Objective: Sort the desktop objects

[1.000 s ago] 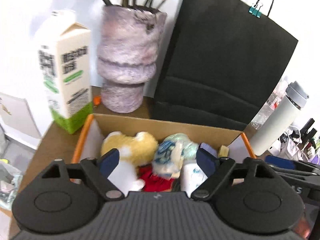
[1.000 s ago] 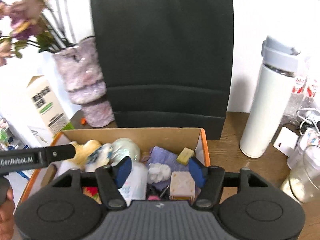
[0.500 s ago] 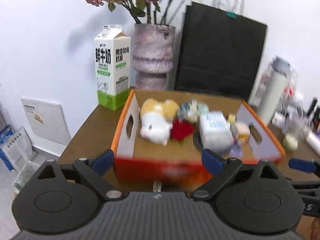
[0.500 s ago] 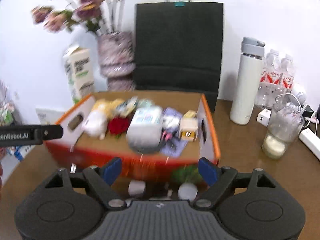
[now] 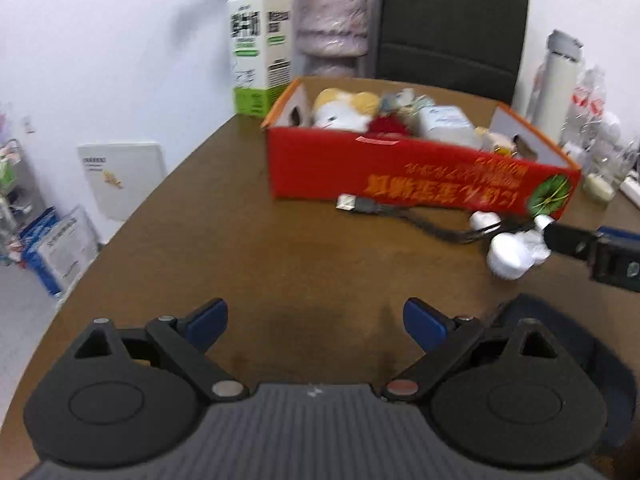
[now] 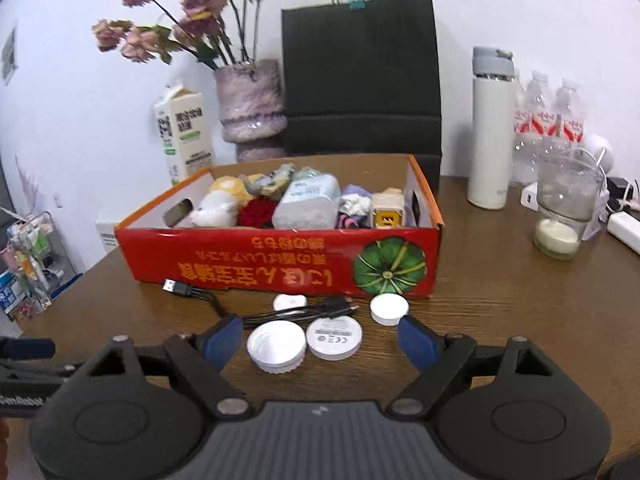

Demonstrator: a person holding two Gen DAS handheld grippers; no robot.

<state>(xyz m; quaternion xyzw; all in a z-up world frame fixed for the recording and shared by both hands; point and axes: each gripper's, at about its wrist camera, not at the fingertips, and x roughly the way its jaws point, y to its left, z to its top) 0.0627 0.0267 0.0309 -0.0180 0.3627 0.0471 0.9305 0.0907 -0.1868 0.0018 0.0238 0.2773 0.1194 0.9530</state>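
A red cardboard box [image 6: 280, 264] [image 5: 420, 176] holds a plush toy [image 6: 216, 210], a red flower, a tissue pack [image 6: 308, 204] and other small items. In front of it on the table lie a black USB cable [image 6: 192, 292] [image 5: 360, 205], a white lid [image 6: 277, 346], a white round disc [image 6: 334, 337], a small white cap [image 6: 389, 309] and a white earbud case [image 6: 290, 302]. My right gripper [image 6: 320, 338] is open, just in front of the lid and disc. My left gripper [image 5: 316, 320] is open and empty over bare table, well short of the box.
Behind the box stand a milk carton [image 6: 182, 132], a flower vase [image 6: 252, 108], a black paper bag [image 6: 360, 80] and a white thermos [image 6: 490, 132]. A glass jar [image 6: 564, 216], water bottles and a power strip are at the right. The table edge curves at the left.
Both grippers have pulled back and away from over the box to the near side of the table. Both stay open. The small items in front of the box have come into view.
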